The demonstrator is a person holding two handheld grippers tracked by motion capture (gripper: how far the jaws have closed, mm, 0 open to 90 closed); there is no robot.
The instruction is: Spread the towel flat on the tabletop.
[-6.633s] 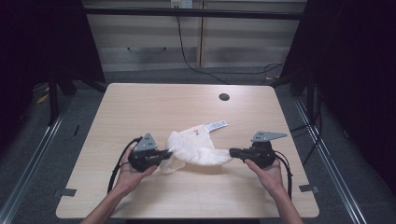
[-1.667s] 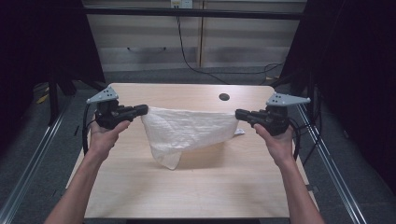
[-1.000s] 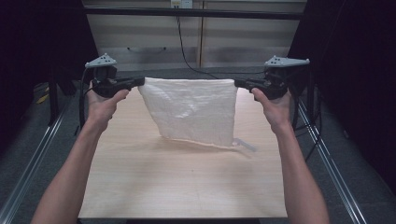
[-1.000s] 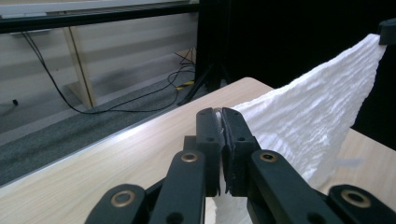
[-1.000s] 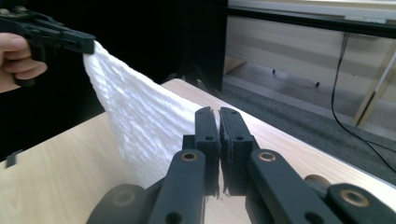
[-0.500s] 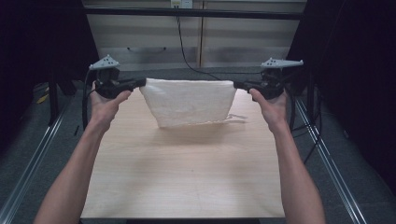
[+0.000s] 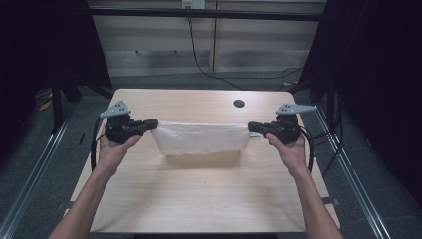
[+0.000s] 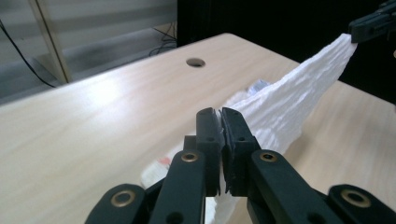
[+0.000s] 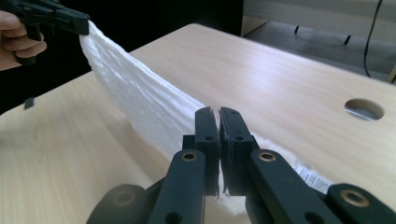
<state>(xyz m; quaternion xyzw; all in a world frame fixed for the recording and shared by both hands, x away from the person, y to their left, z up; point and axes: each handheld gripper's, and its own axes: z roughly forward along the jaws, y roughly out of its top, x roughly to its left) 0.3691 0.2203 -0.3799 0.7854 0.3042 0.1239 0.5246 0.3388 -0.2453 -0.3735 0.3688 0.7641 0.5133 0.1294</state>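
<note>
White towel point(image 7: 200, 138) stretched between left hand-held gripper point(image 7: 152, 124), right hand-held gripper point(image 7: 252, 127), both clamped

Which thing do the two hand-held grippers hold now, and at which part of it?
Both hold one white cloth, stretched between them. The left hand-held gripper is shut on its upper left corner, and the right hand-held gripper is shut on its upper right corner.

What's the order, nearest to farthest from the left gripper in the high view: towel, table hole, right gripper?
1. White towel: pinched in the left gripper, stretching rightward.
2. Table hole: right of centre, near the far edge.
3. Right gripper: at the towel's other end, slightly beyond the hole.
</note>
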